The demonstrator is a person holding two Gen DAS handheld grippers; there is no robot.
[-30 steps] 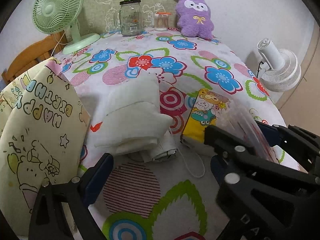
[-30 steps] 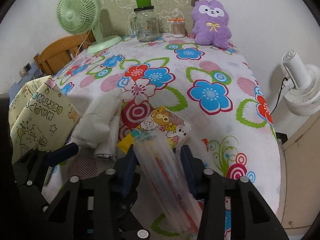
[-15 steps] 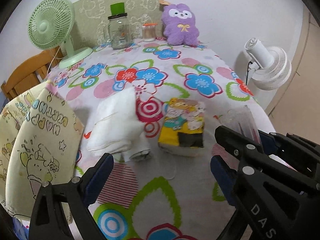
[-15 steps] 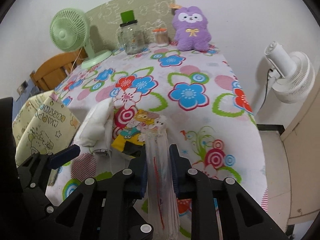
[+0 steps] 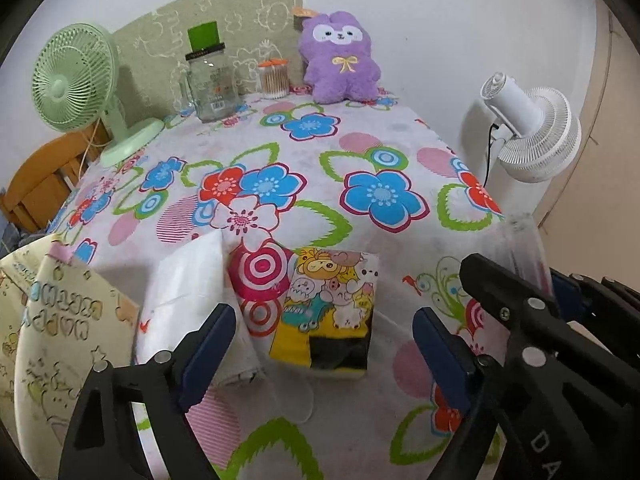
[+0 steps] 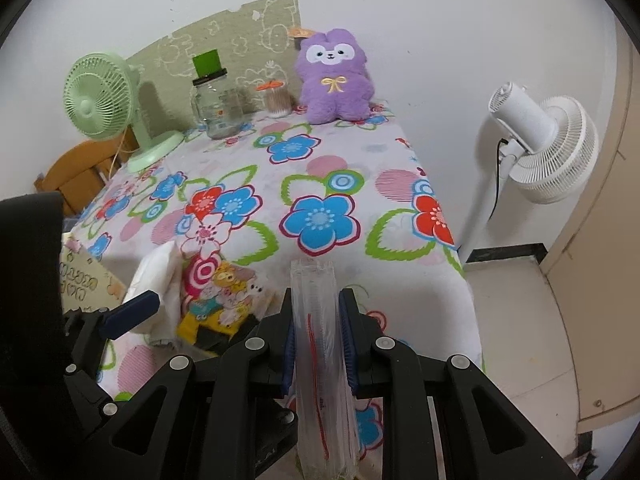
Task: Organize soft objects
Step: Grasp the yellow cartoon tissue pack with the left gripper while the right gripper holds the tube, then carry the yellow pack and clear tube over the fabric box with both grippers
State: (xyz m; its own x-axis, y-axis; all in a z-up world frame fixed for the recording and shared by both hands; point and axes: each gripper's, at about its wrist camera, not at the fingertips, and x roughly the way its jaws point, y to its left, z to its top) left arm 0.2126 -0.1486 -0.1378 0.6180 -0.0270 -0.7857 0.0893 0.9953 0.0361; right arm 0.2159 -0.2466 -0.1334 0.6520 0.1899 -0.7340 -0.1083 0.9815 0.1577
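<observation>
Going left to right across the table: a yellowish birthday-print bag [image 5: 60, 344] is hanging at the left edge of the flowered tablecloth [image 5: 320, 168]. Just beside it a folded white cloth [image 5: 188, 292] is lying flat, and right next to that sits a tissue pack [image 5: 328, 308] with cartoon animals on it, close to the cloth but not quite touching as far as I can tell.

The left gripper [image 5: 320, 340] is hovering above those two with its fingers spread wide and nothing between them; one blue pad [image 5: 208, 344] is sitting over the cloth's near corner.

Further right, the right gripper [image 6: 318, 344] is pinching a clear plastic bag [image 6: 316, 320] with a red line on it, fingers pressed against both sides. The bag is sticking upright above the front right part of the table, well clear of the cloth.

Along the back edge a green fan [image 5: 76, 84], a glass jar [image 5: 212, 84], a small tub of cotton swabs [image 5: 274, 80] and a purple plush toy [image 5: 340, 60] are standing in a row. A white fan [image 6: 540, 144] is standing off the table on the right.
</observation>
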